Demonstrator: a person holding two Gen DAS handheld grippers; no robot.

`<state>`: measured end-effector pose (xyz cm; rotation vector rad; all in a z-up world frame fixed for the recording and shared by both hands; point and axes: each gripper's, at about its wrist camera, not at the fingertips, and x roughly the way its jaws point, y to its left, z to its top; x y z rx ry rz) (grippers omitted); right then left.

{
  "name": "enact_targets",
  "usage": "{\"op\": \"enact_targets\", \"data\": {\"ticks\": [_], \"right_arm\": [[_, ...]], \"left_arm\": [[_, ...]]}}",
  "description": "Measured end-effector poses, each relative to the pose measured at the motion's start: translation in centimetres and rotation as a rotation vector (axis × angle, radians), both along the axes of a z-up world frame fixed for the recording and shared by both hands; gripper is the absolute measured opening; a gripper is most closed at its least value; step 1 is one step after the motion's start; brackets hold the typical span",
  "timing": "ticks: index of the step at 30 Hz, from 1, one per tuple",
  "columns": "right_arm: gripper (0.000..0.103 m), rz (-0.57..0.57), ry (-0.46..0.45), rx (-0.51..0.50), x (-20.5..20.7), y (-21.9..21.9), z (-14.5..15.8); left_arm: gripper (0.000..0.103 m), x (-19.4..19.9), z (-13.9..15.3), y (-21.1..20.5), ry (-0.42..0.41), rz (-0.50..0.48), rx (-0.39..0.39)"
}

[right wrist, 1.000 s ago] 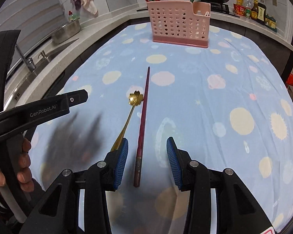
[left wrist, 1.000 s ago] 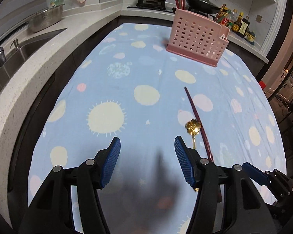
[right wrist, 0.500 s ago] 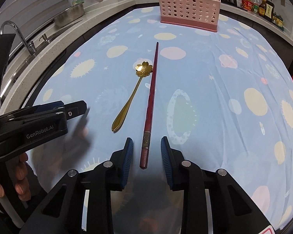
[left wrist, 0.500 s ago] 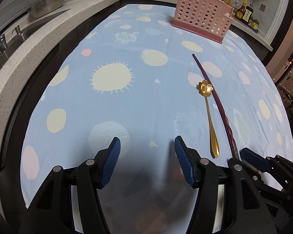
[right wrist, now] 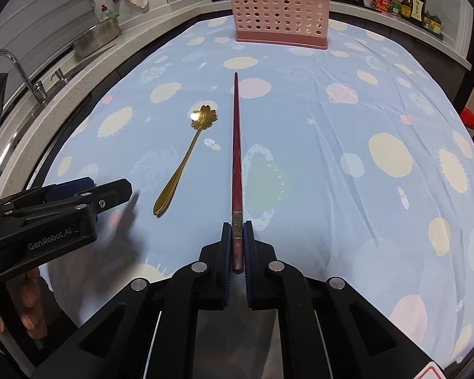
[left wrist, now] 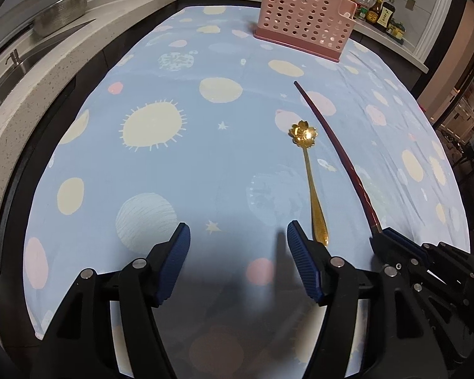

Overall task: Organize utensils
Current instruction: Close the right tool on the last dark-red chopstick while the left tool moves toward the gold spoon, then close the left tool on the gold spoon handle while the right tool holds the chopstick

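Note:
A dark red chopstick (right wrist: 236, 145) lies lengthwise on the blue patterned cloth (right wrist: 331, 145). My right gripper (right wrist: 236, 240) is shut on its near, metal-capped end. A gold spoon (right wrist: 186, 161) with a flower-shaped bowl lies just left of it. In the left wrist view the spoon (left wrist: 311, 177) and chopstick (left wrist: 338, 151) lie to the right of my left gripper (left wrist: 238, 240), which is open and empty above the cloth. A pink perforated utensil holder (right wrist: 279, 9) stands at the far end, also in the left wrist view (left wrist: 303, 22).
A stone counter with a sink and tap (right wrist: 19, 72) runs along the left. A metal bowl (right wrist: 96, 36) sits on it. Sauce bottles (right wrist: 407, 0) and pans stand behind the holder. The left gripper's body (right wrist: 47, 218) shows left of the spoon.
My right gripper has moved forward and closed its fingers on the chopstick's near end. My left gripper has shifted slightly and stays open.

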<state>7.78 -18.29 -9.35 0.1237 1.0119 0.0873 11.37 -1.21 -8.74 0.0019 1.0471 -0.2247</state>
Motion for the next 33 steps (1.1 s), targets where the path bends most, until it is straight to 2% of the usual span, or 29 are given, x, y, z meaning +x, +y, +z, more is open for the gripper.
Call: {"op": "enact_targets", "data": {"ticks": [14,19,23,28,29,32,33], "right_arm": [[0.007,-0.087,0.008,0.049,-0.6,-2.6,-0.2],[0.007,-0.087,0.009,0.050,-0.6,-2.5,-0.2],[0.007,-0.088,0.009,0.053,-0.7,-2.5,-0.3],[0.007,-0.087,0.010,0.054,-0.7,-2.5,-0.3],[0.007,-0.088,0.010,0.053,-0.7,-2.5,-0.3],[0.007,-0.088,0.010,0.054,-0.7,-2.5,-0.3],[0.007,-0.088,0.010,0.053,-0.7,-2.5,-0.3]], "left_arm": [[0.060,0.0,-0.5,-2.8,0.028,-0.077,-0.051],[0.054,0.1,-0.5,-3.1,0.020,-0.082,-0.047],[0.051,-0.3,-0.6,-3.7,0.003,-0.093,-0.014],[0.038,-0.5,-0.7,-4.4,-0.017,-0.112,0.026],[0.032,-0.5,-0.7,-4.4,-0.019,-0.112,0.027],[0.024,-0.3,-0.7,-4.2,-0.017,-0.114,0.021],[0.017,-0.3,-0.7,-4.2,-0.016,-0.116,0.013]]}}
